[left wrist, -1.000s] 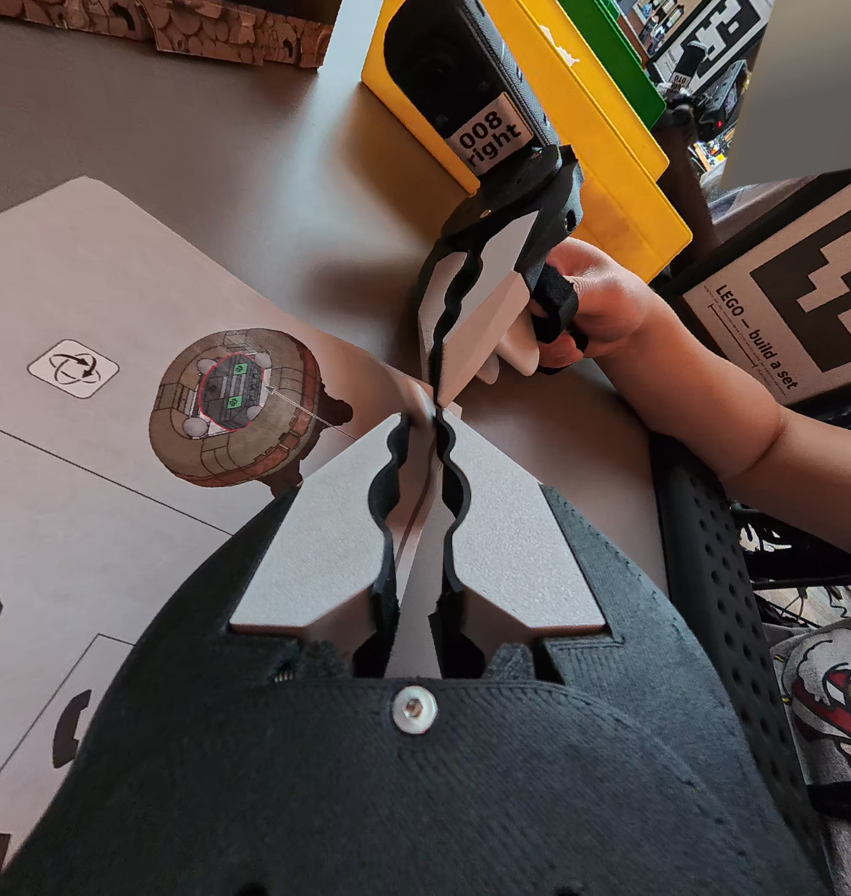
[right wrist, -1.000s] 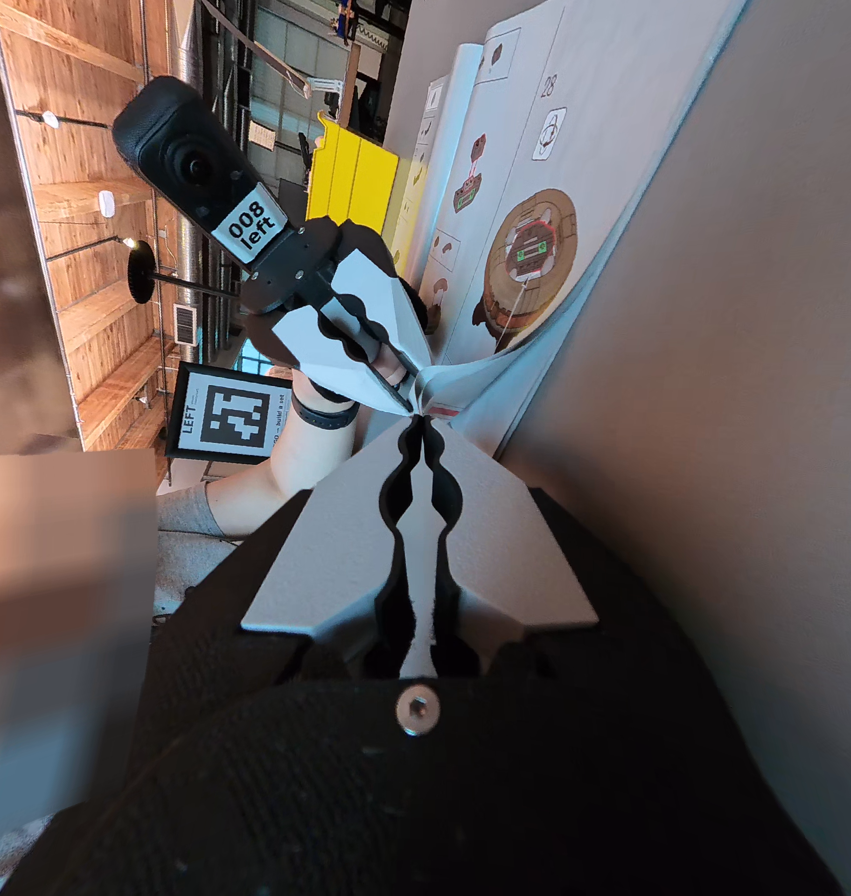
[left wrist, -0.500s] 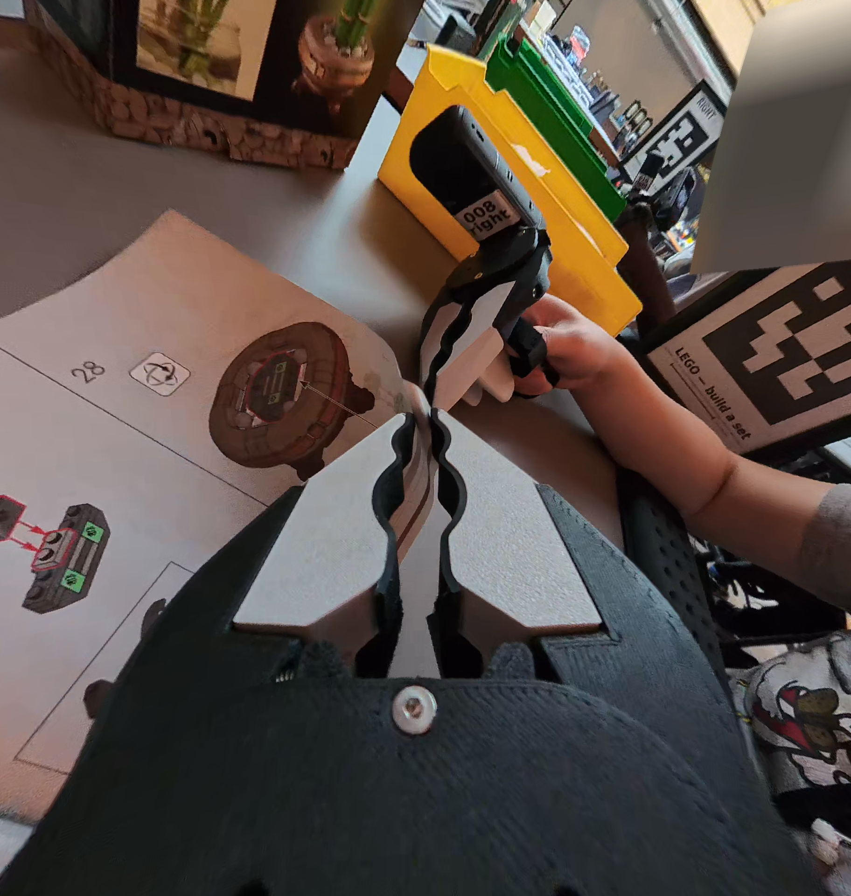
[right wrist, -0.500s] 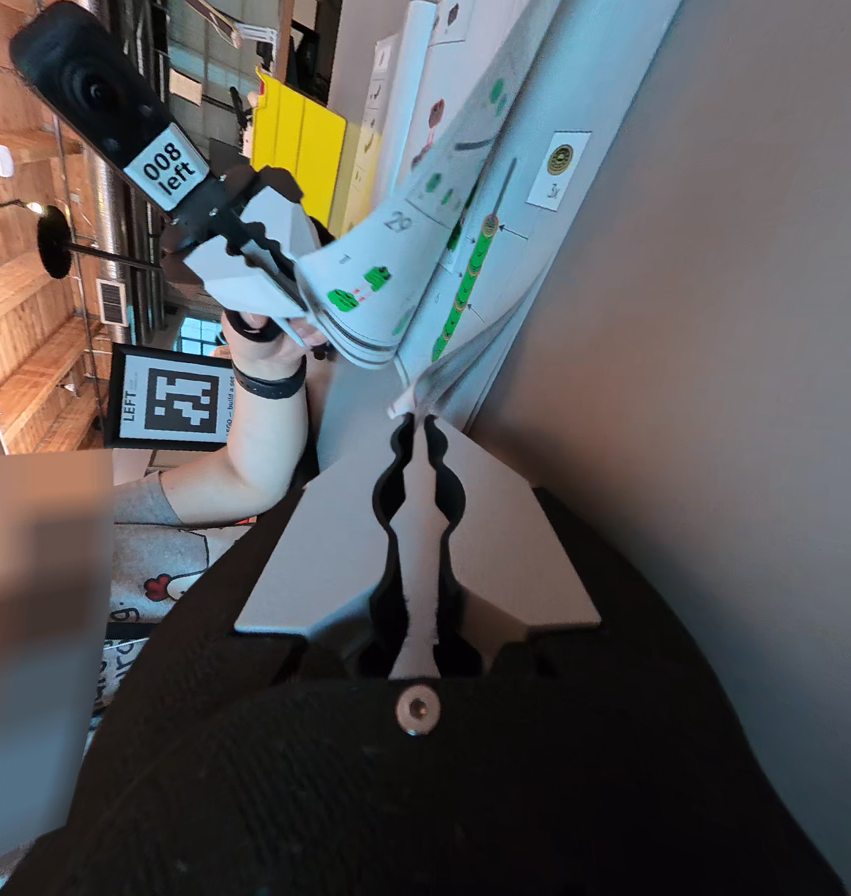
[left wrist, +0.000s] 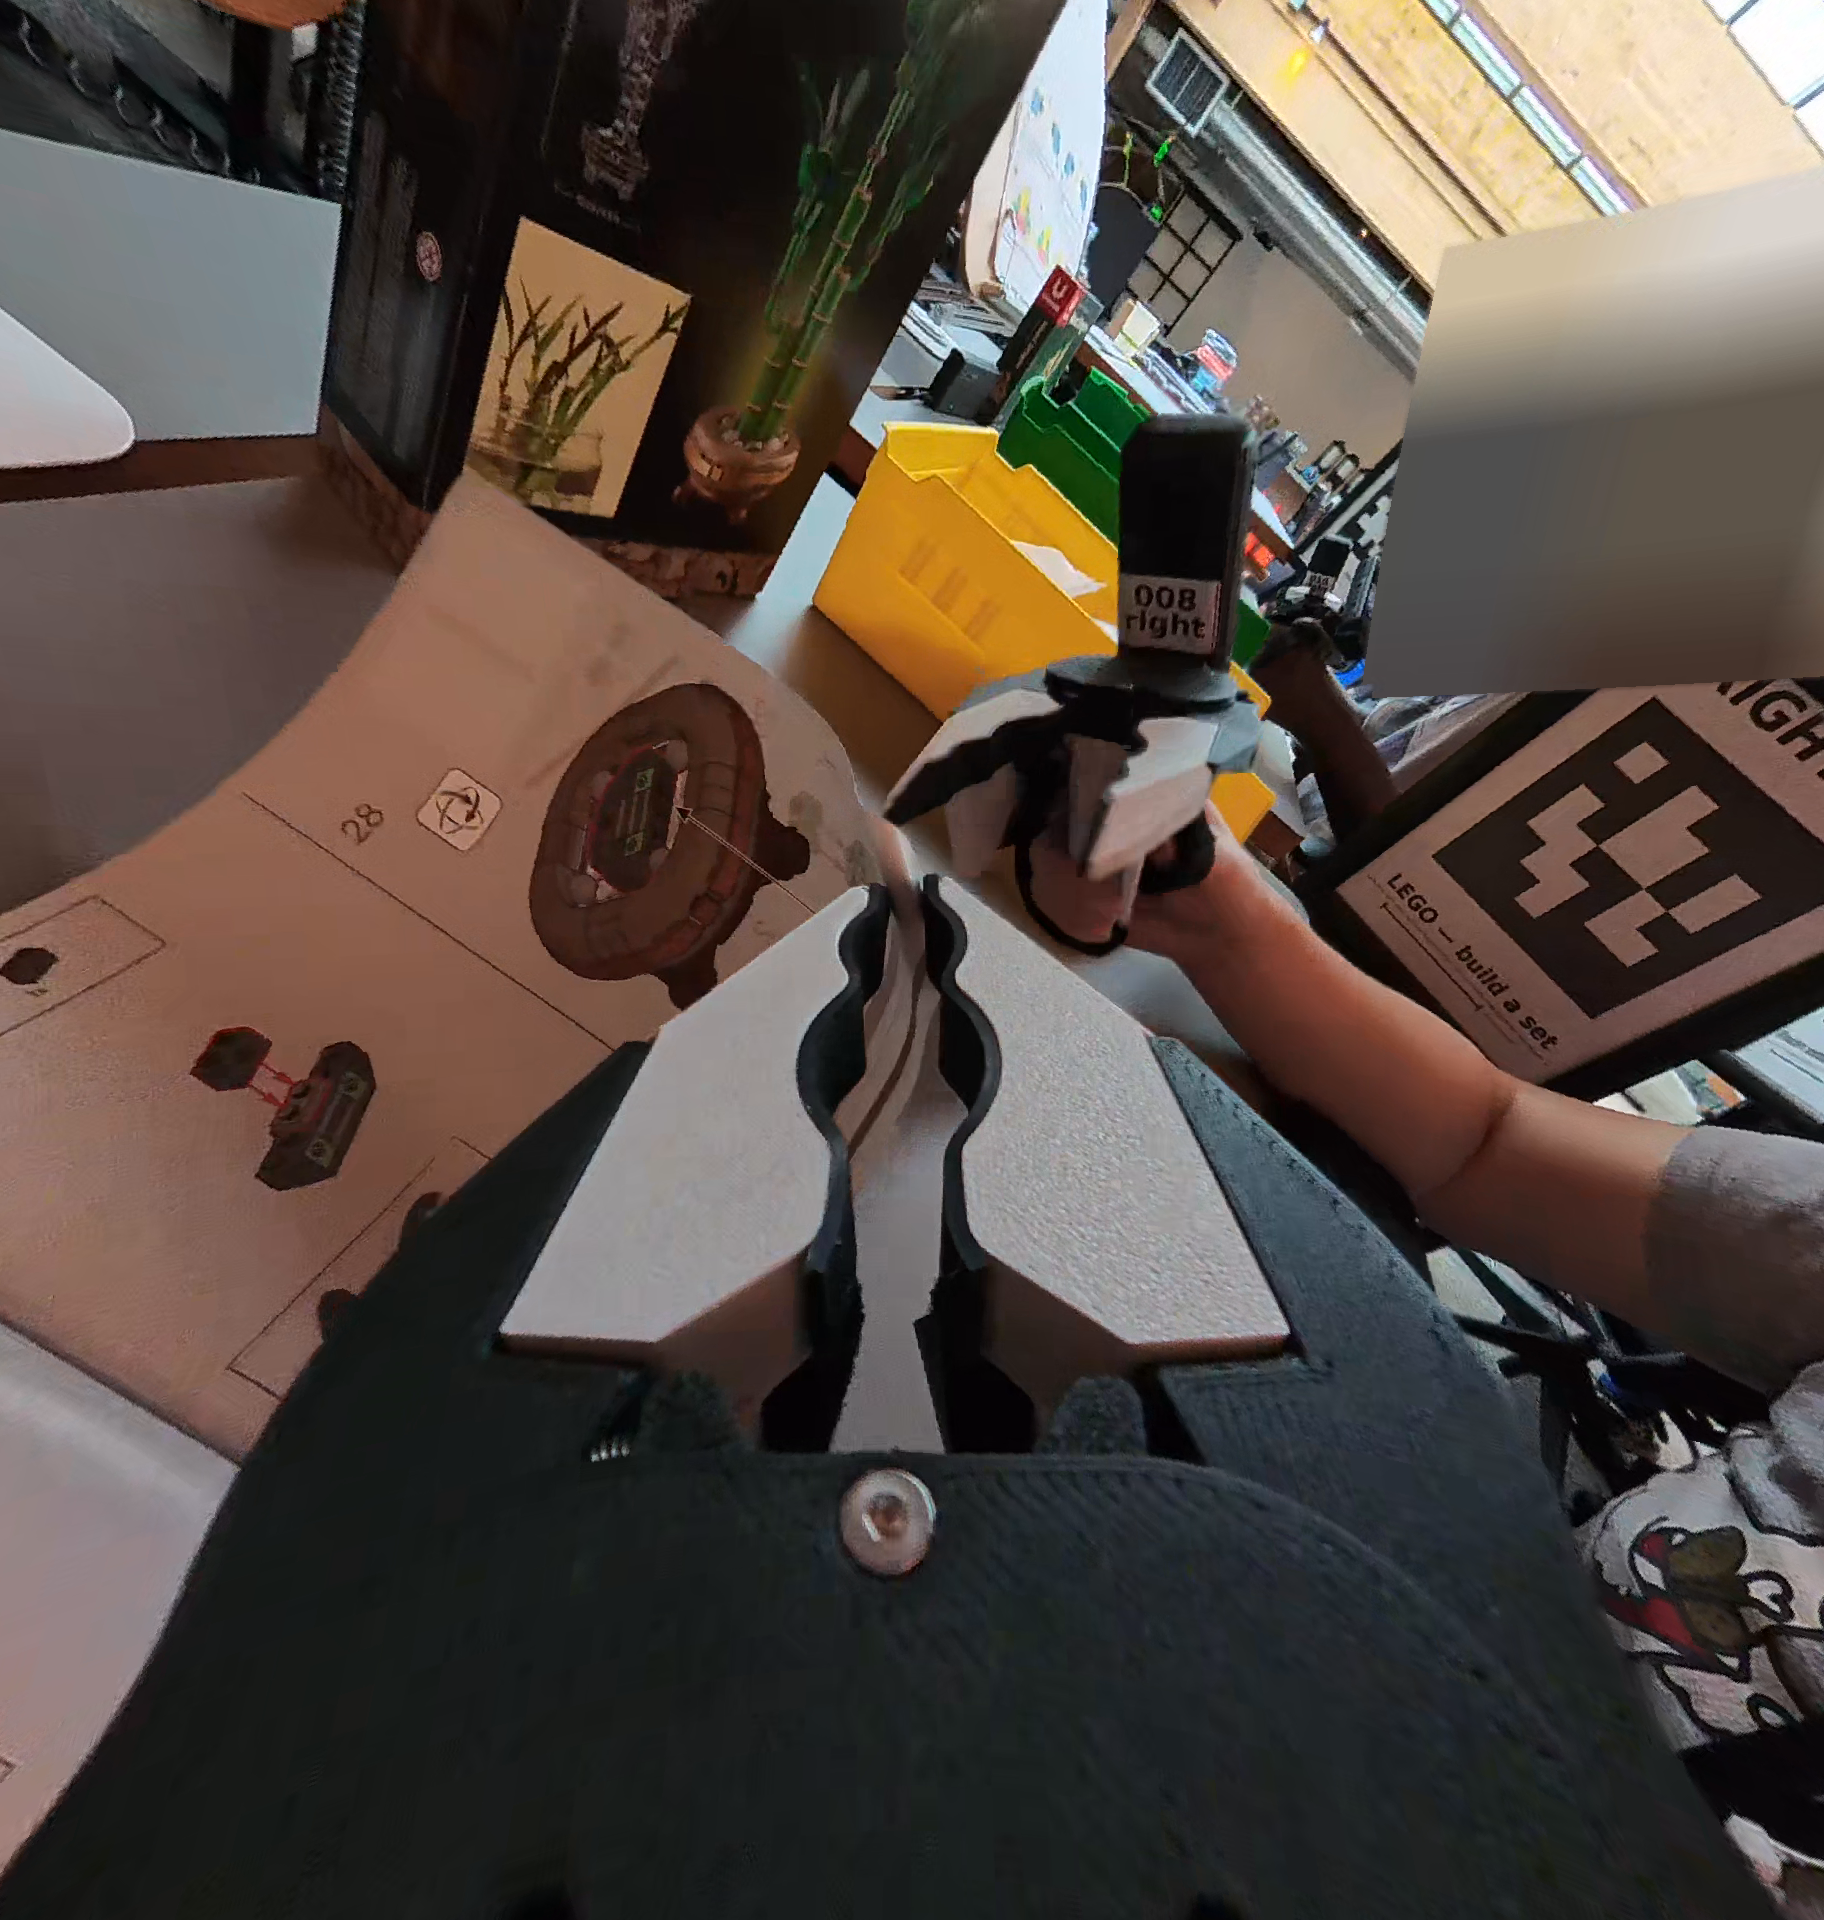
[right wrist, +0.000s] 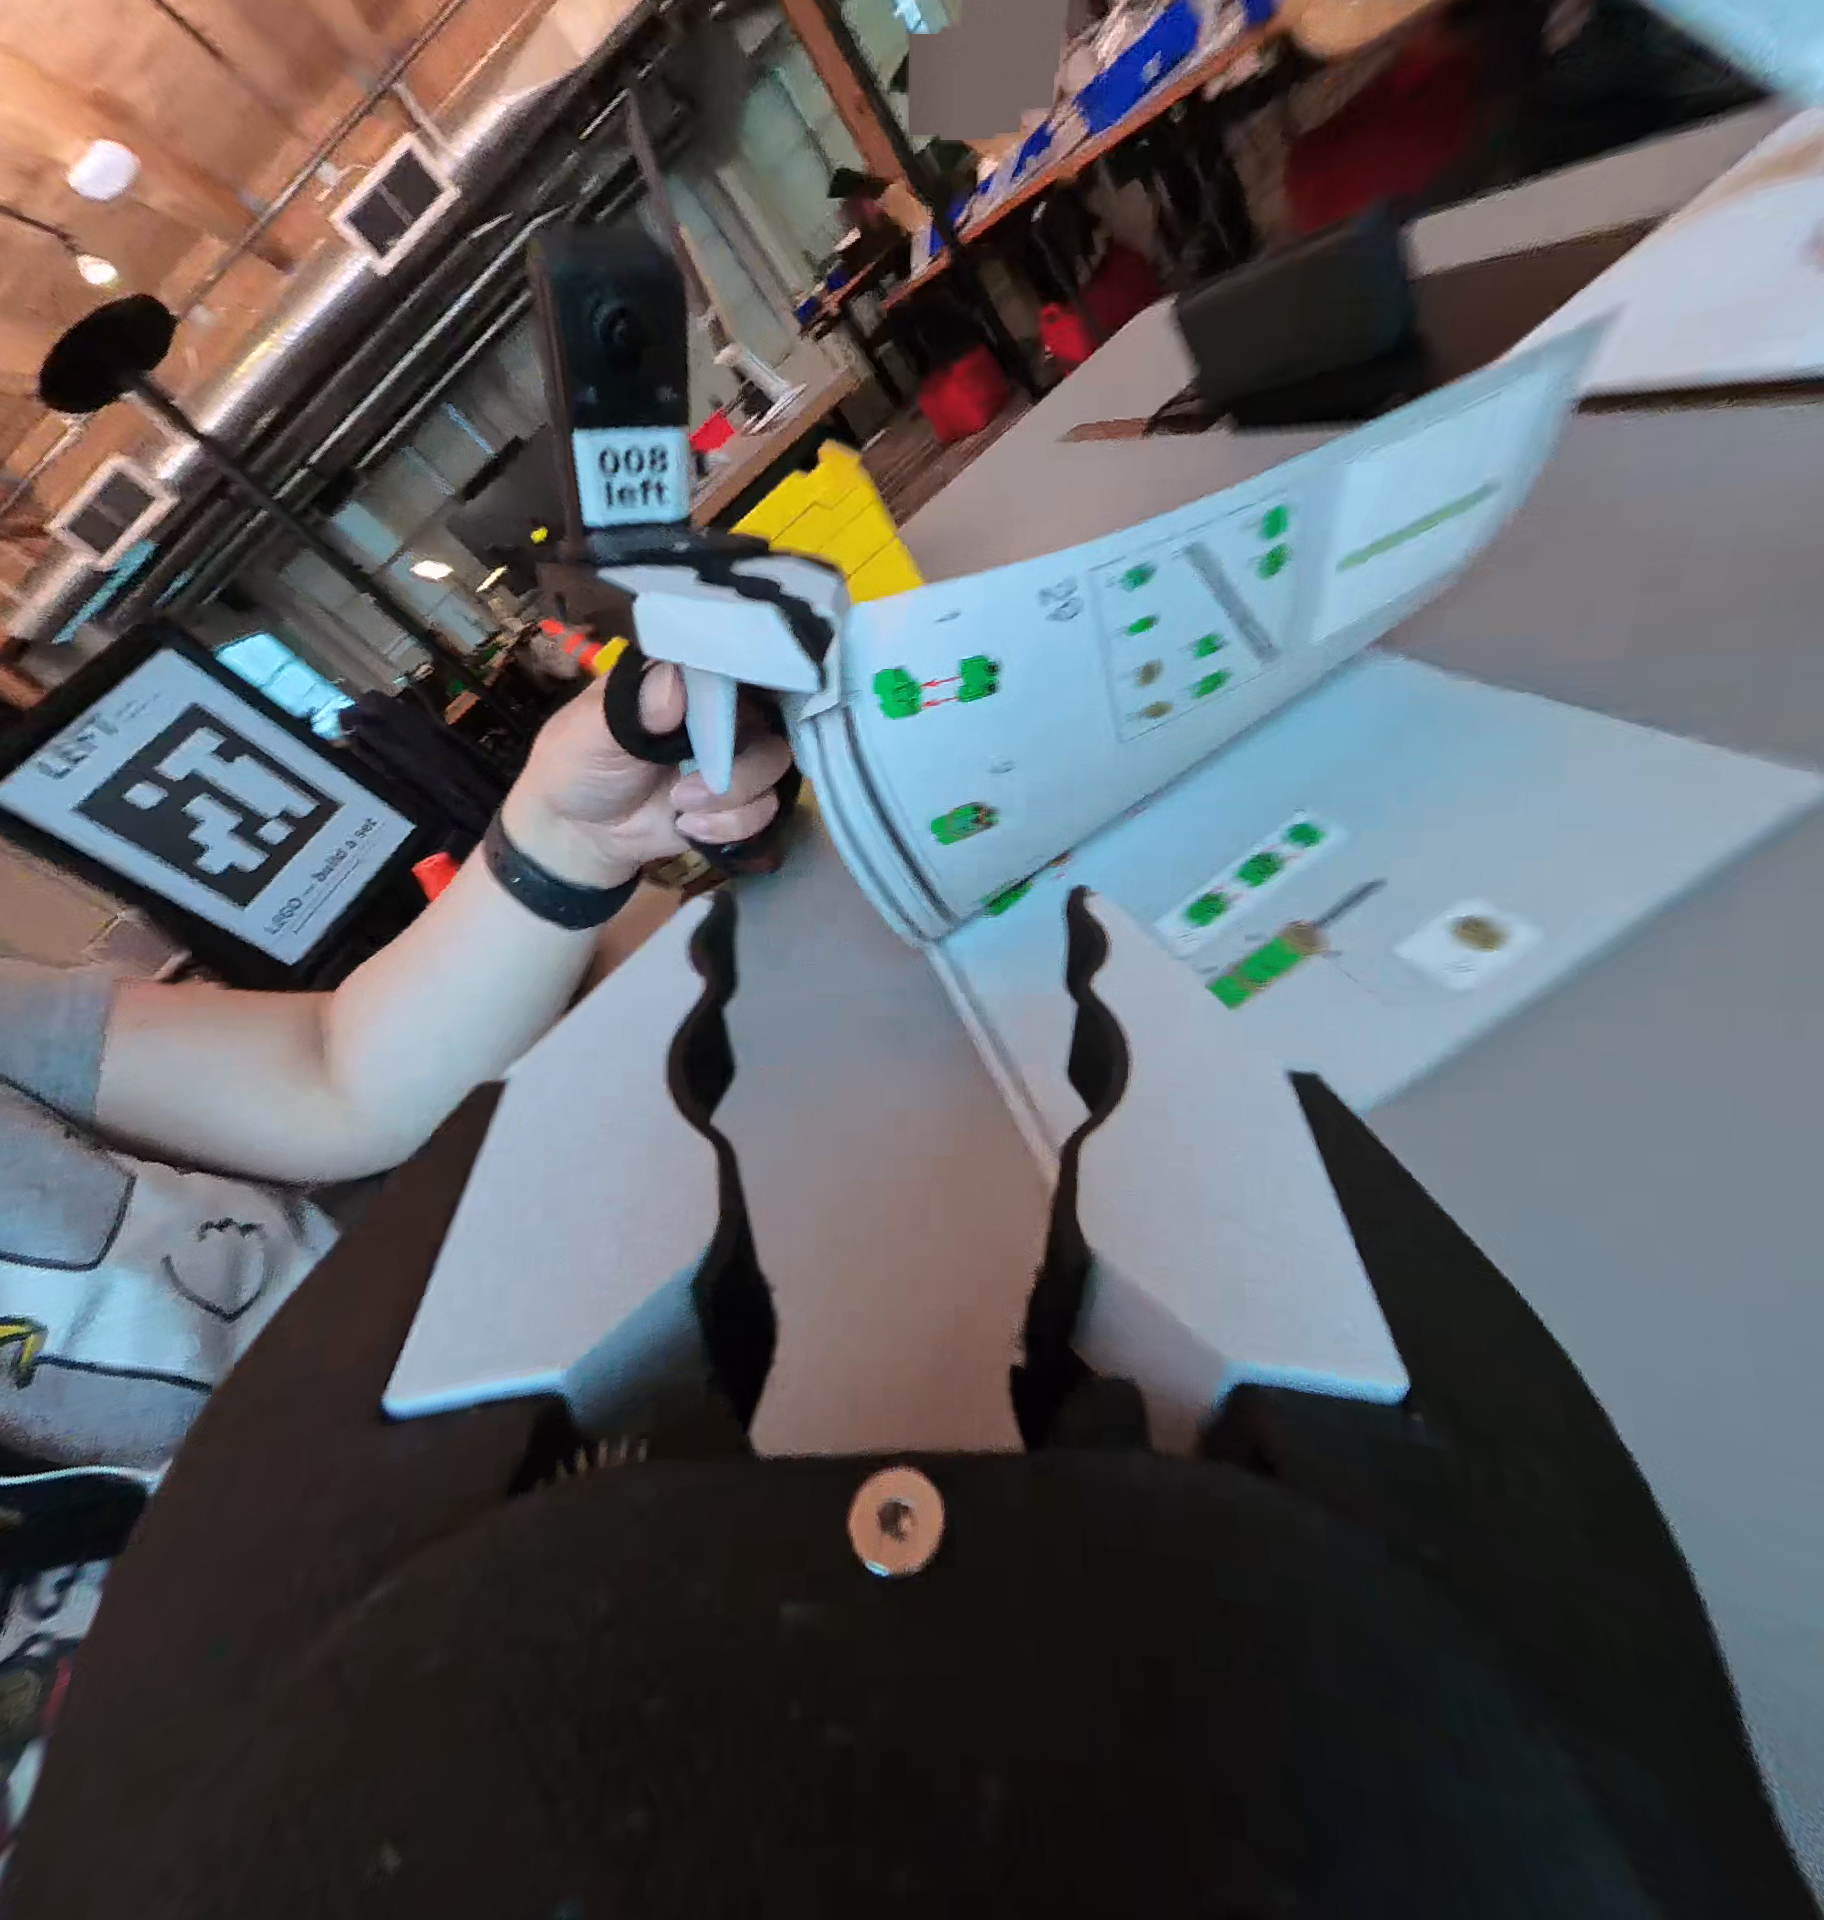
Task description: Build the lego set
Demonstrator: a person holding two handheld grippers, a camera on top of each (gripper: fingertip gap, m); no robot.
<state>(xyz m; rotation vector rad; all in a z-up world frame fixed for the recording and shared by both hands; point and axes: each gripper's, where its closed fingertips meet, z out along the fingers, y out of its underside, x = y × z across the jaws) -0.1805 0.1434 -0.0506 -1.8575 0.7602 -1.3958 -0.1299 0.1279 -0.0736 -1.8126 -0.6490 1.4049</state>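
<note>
Over the grey table the open instruction booklet has one page arched up, its corner pinched in the left gripper, while the right gripper, spread and empty, sits just beside the booklet's near edge.

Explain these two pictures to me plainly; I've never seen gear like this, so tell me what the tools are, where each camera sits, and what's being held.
No robot here: a person holds a hand-operated two-finger gripper in each hand, each carrying a camera that looks along its fingers. The left wrist view shows the left gripper up close, shut on the corner of a booklet page, which curls up off the table. Farther off in that view is the right gripper in the person's hand. The right wrist view shows the right gripper open and holding nothing, with the lifted page and the next spread beyond it. Behind stand the set's box and a yellow bin.
</note>
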